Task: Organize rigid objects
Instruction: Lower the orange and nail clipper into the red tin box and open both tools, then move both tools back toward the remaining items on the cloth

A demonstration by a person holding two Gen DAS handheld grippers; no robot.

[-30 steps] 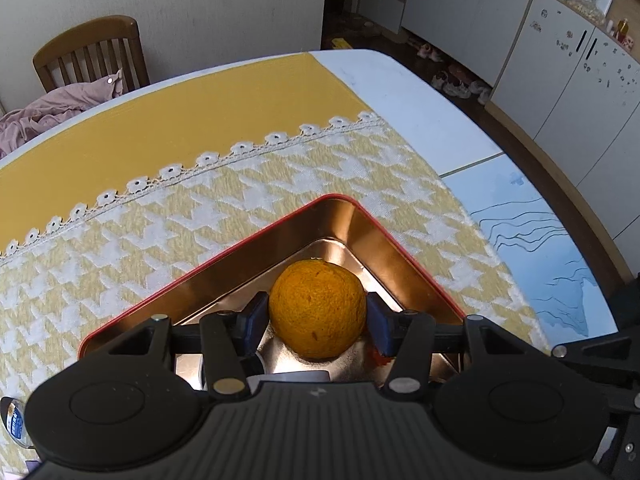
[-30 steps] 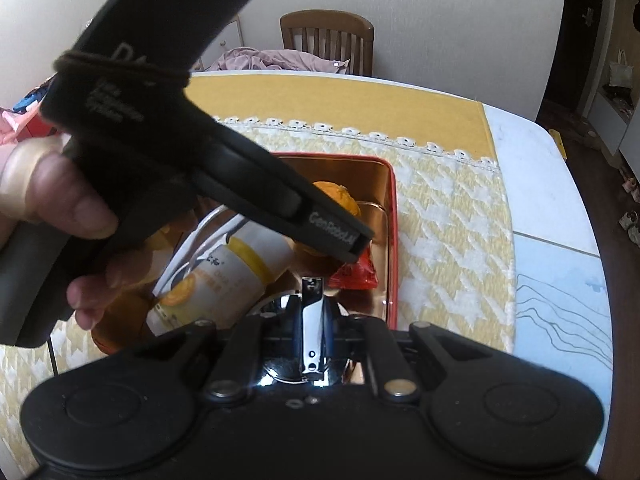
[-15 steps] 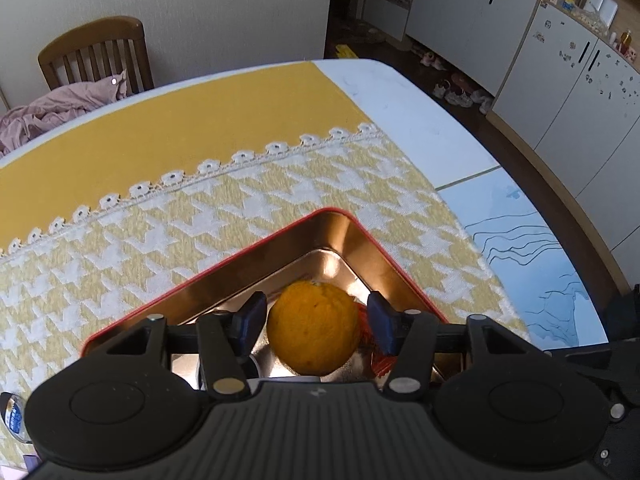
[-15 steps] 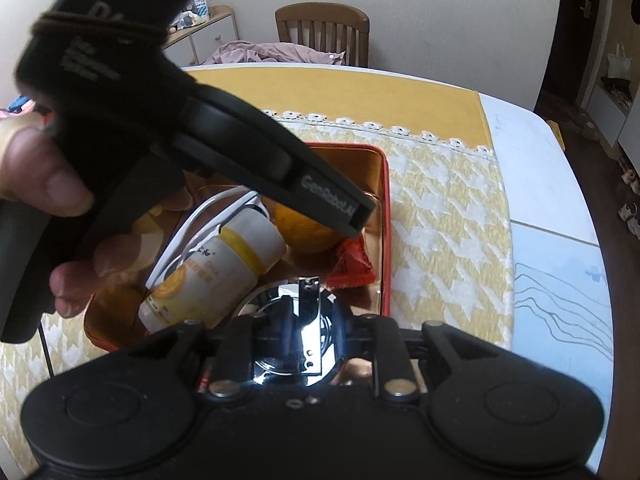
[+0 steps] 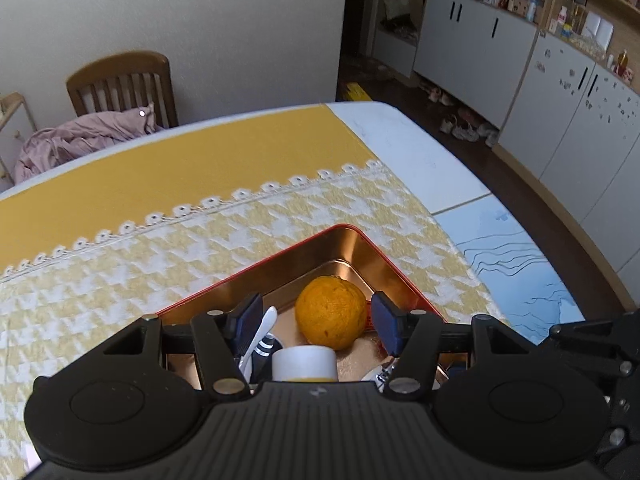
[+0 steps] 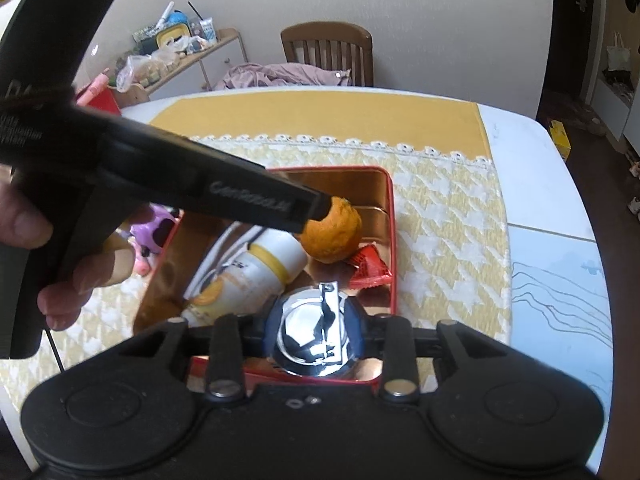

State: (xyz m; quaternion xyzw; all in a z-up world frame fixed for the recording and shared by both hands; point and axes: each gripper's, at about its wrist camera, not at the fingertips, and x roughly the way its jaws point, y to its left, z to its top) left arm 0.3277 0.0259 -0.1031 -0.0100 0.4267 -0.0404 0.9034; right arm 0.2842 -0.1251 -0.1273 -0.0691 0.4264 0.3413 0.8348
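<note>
An orange (image 5: 331,312) lies in the far corner of a red tin tray (image 5: 280,258) with a copper inside. My left gripper (image 5: 316,316) is open above the tray, its pads apart on both sides of the orange without touching it. In the right wrist view the orange (image 6: 332,236) lies beside a white and yellow bottle (image 6: 248,276) and a red packet (image 6: 368,270) in the tray (image 6: 390,240). My right gripper (image 6: 316,332) is shut on a shiny metal object (image 6: 316,332) above the tray's near edge.
A white cable (image 5: 262,332) and the bottle's white cap (image 5: 304,364) lie in the tray. A purple toy (image 6: 154,228) lies left of the tray. The yellow patterned cloth (image 5: 160,264) covers the table. A wooden chair (image 5: 120,84) stands at the far side.
My left gripper has opened, let go of the orange and drawn back upward. The orange now rests in the tray's corner. My right gripper has risen with the metal object.
</note>
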